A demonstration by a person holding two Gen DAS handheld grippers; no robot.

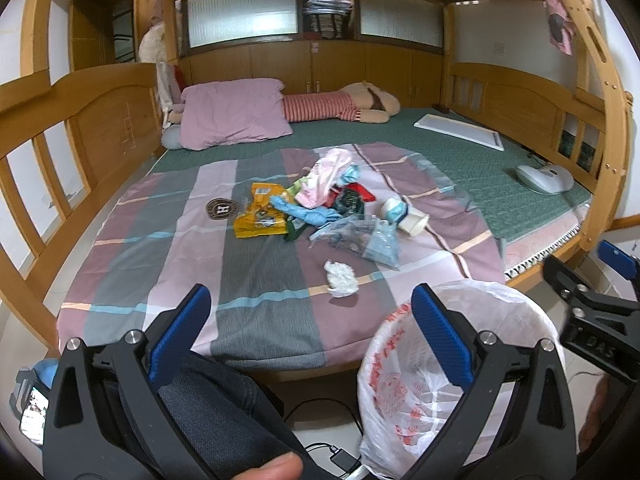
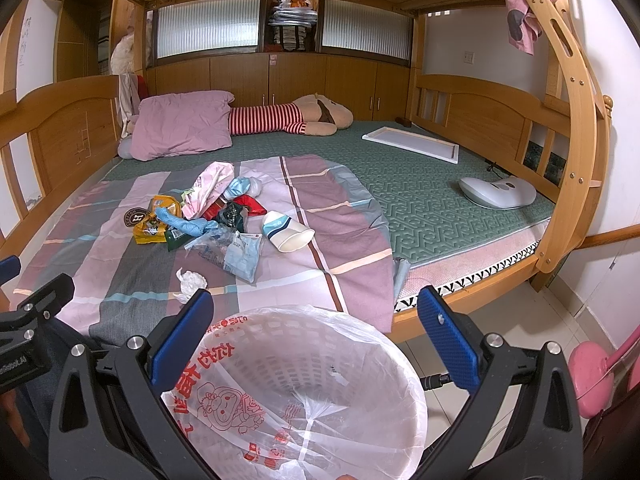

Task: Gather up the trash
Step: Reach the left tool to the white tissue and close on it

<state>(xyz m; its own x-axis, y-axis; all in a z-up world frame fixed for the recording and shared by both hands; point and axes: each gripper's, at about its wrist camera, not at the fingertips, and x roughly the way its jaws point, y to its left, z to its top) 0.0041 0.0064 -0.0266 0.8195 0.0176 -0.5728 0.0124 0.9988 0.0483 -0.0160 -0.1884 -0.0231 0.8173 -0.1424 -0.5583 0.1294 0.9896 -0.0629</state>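
Currently I am holding both tools back at the foot of the bed, nothing gripped. Left gripper (image 1: 310,320) is standing with its blue pads spread wide and empty; right gripper (image 2: 314,326) is likewise spread and empty, hovering just above the bin. Lined waste basket (image 2: 296,380) is sitting on the floor right against the bed edge, its printed plastic liner (image 1: 404,392) folded over the rim and mouth facing up — I judge it is parked there so each piece needs only a short carry.

Moving outward: crumpled white tissue (image 1: 340,278) is lying alone on the plaid sheet (image 1: 256,292), nearest to both tools, so I am treating it as the likely first pick. Beyond it, clear plastic wrapper (image 1: 368,240), tipped paper cup (image 2: 288,232), blue glove (image 1: 300,210) and yellow snack bag (image 1: 260,216) are lying heaped together, touching or overlapping. Round brown badge (image 1: 220,209) is lying just beside the heap.

Furthest back, pink pillow (image 2: 182,124) and striped plush toy (image 2: 288,118) are lying by the headboard, well apart from the trash.
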